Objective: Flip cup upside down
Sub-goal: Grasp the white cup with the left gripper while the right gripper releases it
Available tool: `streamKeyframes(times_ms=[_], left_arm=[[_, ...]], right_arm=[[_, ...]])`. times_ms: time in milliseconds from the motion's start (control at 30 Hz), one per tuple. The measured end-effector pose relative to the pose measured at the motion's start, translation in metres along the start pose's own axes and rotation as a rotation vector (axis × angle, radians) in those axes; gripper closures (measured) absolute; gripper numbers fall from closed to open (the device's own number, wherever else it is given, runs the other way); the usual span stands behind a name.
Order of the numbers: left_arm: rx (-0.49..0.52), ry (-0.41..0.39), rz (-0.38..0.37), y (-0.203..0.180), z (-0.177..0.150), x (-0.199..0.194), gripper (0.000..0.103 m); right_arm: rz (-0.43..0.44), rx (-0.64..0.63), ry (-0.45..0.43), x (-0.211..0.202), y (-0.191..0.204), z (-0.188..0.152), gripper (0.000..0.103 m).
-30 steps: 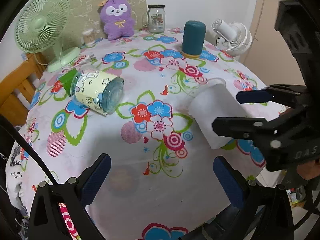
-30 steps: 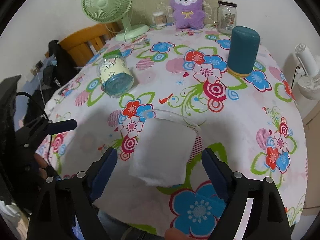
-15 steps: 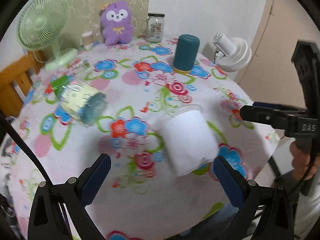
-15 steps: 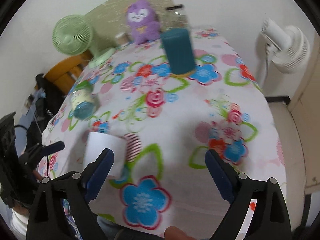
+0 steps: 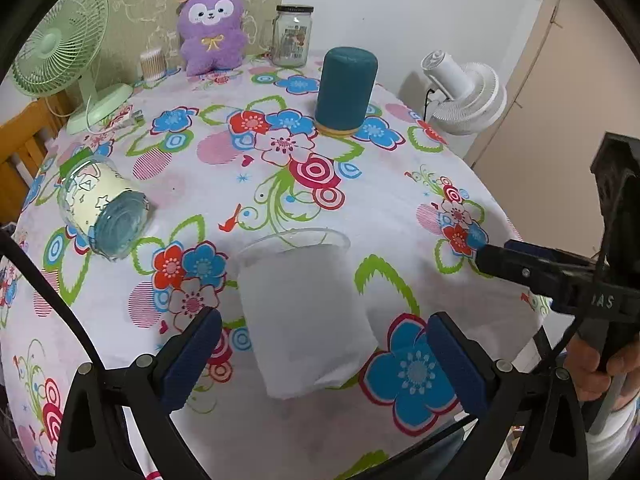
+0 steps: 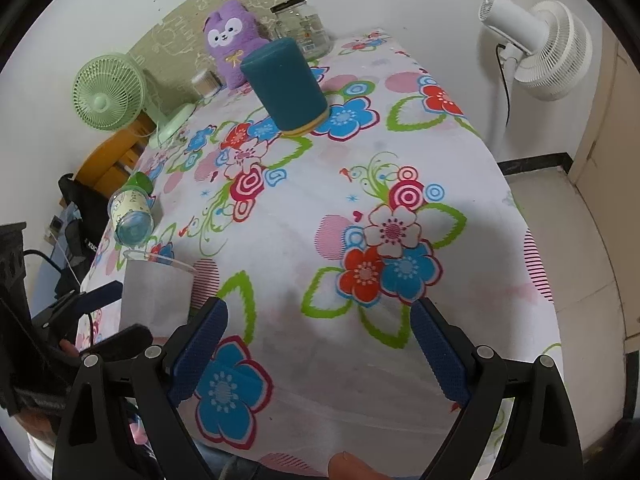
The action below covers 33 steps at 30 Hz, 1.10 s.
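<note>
A frosted white plastic cup (image 5: 304, 312) stands on the flowered tablecloth near the front edge, its clear rim at the top. My left gripper (image 5: 320, 356) is open, its blue pads on either side of the cup's base without touching it. The cup also shows in the right wrist view (image 6: 154, 294) at the left. My right gripper (image 6: 318, 354) is open and empty over the cloth to the right of the cup; it shows in the left wrist view (image 5: 560, 276) at the right edge.
A teal cup (image 5: 345, 90) stands upside down at the back. A glass cup with a cream label (image 5: 102, 210) lies on its side at left. A green fan (image 5: 60, 52), purple plush (image 5: 211, 28), glass jar (image 5: 293, 36) and white fan (image 5: 466, 94) ring the table (image 5: 400, 208).
My left gripper swung right and now frames the white cup between its open jaws. My right gripper moved off the cup to its right.
</note>
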<state>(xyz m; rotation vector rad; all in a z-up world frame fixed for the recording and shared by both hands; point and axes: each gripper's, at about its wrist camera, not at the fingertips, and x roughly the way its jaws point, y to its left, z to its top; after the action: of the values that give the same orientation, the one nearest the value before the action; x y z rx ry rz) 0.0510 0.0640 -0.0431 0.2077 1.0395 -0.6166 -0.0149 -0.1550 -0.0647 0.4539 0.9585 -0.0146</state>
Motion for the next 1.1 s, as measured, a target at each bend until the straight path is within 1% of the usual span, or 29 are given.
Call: streamKeyframes(times_ms=[200,333,433,533,633,733,867,1100], left_arm=[[-0.022,0.048,0.003,-0.002,0.005,0.014,0.000],[-0.024,0.074,0.019,-0.004,0.007,0.022,0.000],[-0.035,0.088,0.029,-0.004,0.008,0.027,0.000],[-0.048,0.107,0.039,-0.005,0.009,0.035,0.000],[-0.055,0.126,0.050,-0.006,0.010,0.044,0.000],[-0.060,0.142,0.066,-0.008,0.010,0.051,0.000],[-0.067,0.157,0.088,-0.007,0.009,0.059,0.000],[-0.061,0.162,0.121,-0.009,0.008,0.061,0.000]], right_arm=[[0.023,-0.028,-0.007,0.001,-0.007,-0.006,0.009],[0.037,-0.062,-0.013,-0.001,-0.011,-0.012,0.009],[0.062,-0.112,-0.030,-0.006,-0.010,-0.017,0.009],[0.072,-0.172,-0.044,-0.009,-0.005,-0.023,0.009],[0.082,-0.206,-0.051,-0.010,-0.001,-0.028,0.009],[0.097,-0.222,-0.055,-0.011,0.000,-0.031,0.009],[0.093,-0.239,-0.058,-0.012,0.002,-0.034,0.009],[0.098,-0.226,-0.058,-0.014,-0.003,-0.038,0.009]])
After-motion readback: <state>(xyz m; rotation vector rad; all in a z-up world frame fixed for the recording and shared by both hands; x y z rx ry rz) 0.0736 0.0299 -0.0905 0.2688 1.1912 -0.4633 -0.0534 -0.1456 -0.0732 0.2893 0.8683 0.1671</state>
